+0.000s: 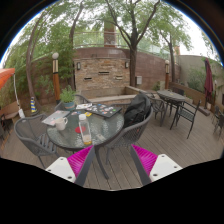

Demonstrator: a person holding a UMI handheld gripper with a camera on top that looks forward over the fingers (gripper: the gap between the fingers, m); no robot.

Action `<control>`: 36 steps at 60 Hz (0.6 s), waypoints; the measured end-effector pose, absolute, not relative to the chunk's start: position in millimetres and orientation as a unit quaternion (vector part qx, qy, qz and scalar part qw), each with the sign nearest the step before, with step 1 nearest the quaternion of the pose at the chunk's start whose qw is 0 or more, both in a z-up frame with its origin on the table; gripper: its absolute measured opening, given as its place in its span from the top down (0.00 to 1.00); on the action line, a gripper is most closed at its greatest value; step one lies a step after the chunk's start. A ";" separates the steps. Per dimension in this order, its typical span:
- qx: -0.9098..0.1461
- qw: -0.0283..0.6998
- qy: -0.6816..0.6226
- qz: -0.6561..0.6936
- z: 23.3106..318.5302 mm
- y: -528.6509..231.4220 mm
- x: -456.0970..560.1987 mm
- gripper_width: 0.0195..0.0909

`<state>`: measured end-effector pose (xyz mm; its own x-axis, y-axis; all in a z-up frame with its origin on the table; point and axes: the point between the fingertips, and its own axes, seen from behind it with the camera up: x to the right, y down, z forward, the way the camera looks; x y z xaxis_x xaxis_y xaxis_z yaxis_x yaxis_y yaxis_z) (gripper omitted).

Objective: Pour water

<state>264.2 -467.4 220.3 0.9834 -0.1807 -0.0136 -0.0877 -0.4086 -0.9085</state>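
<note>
The gripper [103, 165] is seen held above a wooden deck [190, 140], its two pink-padded fingers [76, 161] spread apart with nothing between them. A round glass table [85, 128], ringed by dark metal chairs [136, 122], stands just beyond the fingers, scattered with small items too indistinct to identify. No water vessel can be made out; a brick wall [102, 70] and trees [120, 20] are seen behind.

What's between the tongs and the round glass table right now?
In the gripper view, a dark metal chair stands between the open tongs and the round glass table, with bare wooden deck boards right ahead of the fingertips.
</note>
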 end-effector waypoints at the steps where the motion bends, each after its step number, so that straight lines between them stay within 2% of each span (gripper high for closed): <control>1: -0.838 0.538 0.078 -0.042 216.9 -461.0 258.2 0.16; 20: -0.806 0.591 0.024 0.000 141.5 -289.2 118.4 0.16; 29: -0.798 0.603 0.016 0.004 90.0 -210.6 100.8 0.18; 36: -0.786 0.618 0.027 0.021 78.1 -164.8 90.3 0.18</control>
